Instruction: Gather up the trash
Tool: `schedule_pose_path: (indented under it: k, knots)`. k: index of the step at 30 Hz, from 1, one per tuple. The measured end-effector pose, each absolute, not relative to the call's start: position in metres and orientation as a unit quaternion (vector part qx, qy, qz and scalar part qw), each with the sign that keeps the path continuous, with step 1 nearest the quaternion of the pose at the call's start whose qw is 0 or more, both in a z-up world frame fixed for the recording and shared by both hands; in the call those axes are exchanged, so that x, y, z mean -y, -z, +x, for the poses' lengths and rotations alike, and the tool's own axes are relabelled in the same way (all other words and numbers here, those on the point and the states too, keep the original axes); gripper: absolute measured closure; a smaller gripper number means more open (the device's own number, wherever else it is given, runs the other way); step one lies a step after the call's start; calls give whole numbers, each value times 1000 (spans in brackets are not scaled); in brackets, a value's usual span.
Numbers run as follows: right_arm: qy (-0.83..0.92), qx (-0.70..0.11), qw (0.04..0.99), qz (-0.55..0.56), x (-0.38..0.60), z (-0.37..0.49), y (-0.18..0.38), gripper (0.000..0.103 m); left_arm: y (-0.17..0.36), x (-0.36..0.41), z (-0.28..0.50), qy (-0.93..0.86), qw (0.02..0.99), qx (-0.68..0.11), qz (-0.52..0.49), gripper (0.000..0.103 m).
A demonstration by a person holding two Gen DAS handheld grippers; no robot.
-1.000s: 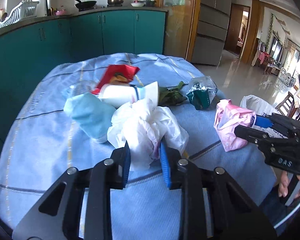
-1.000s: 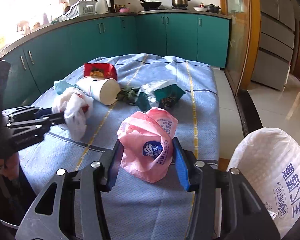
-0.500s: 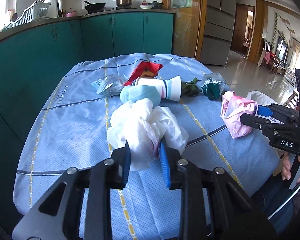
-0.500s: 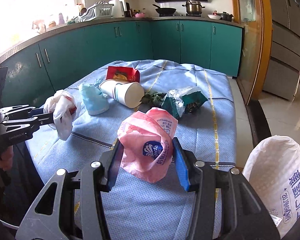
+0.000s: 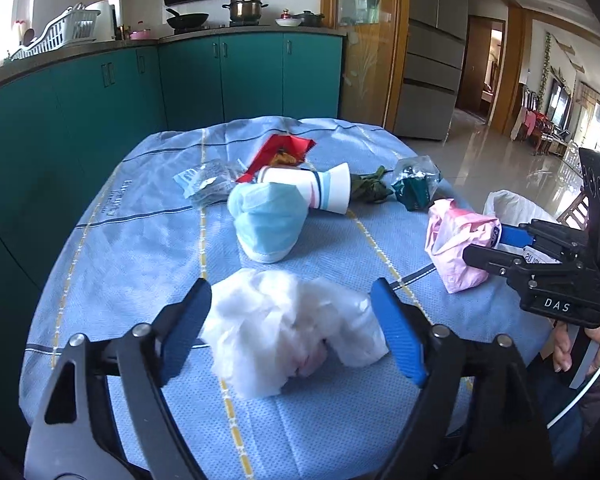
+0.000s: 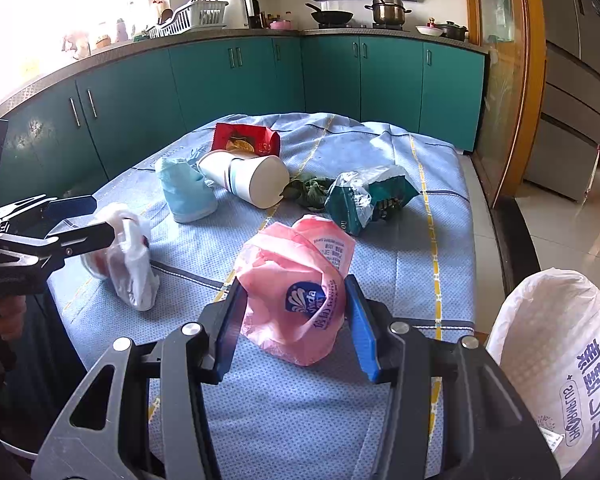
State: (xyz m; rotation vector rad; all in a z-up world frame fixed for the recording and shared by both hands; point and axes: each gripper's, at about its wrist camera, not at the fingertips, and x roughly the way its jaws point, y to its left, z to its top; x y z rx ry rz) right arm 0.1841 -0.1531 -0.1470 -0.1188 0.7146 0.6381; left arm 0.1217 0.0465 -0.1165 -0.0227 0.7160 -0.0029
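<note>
Room: kitchen with teal cabinets (image 6: 228, 80) along the back wall, pots on the counter, a grey fridge (image 5: 432, 40) to one side
Surface: table under a blue cloth (image 5: 140, 240) with yellow and dark stripes
Left gripper (image 5: 296, 334): jaws spread wide, a crumpled white plastic bag (image 5: 288, 332) lying on the cloth between the blue pads, not pinched
Right gripper (image 6: 296, 328): jaws at a middling width, closed onto a pink plastic bag (image 6: 296, 280) with a blue logo; the pads press its lower sides
Pink bag position: near the table's front edge, just beside a white sack (image 6: 560, 360) that stands off the table at the right
Middle of table: blue face mask (image 5: 266, 220), touching a paper cup (image 5: 316, 190) lying on its side
Behind the cup: red snack packet (image 5: 280, 150), clear wrapper (image 5: 204, 184)
Beside the cup's mouth: green leaves (image 6: 308, 192), then a green-and-clear packet (image 6: 364, 196)
</note>
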Motion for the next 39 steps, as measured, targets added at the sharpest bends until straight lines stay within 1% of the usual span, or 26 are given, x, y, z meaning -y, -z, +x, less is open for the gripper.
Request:
schedule_pose_path:
  k: [4,6,8,11,16,17,19,21,26,31,33,39]
  knots:
    - [-304,-345,886,-60,153,184,148,54,125,-37,128,7,933,-361,0,22]
    - [-302,-346,886,-63,152,184,149,54,128,-31,129,9,931,-364,16,32]
    - [-301,-346,886,-63,152,184,149,54,131,-28,129,9,930,-365,29,39]
    - [-300,-346,887,-63,152,184,150,54,135,-27,130,7,928,-370,38,45]
    - [-298,-346,887,-64,152,185,150,54,143,-26,131,-3,924,-379,51,46]
    - [-297,-346,888,-65,152,185,150,54,143,-25,131,-4,924,-379,53,47]
    - [-295,-346,888,-64,153,185,150,54,144,-25,131,-8,924,-378,57,52]
    - [-294,-346,889,-64,153,185,150,54,143,-27,130,-16,925,-375,55,62]
    - [-290,-345,890,-69,153,184,151,53,139,-38,127,-25,931,-362,28,72]
    - [-284,-344,892,-71,153,185,151,52,135,-39,127,-25,934,-356,22,73]
    - [-276,-345,894,-73,152,186,152,41,135,-38,127,-22,934,-357,24,73]
    - [-260,-355,895,-72,148,193,155,39,136,-37,127,-20,934,-357,24,73]
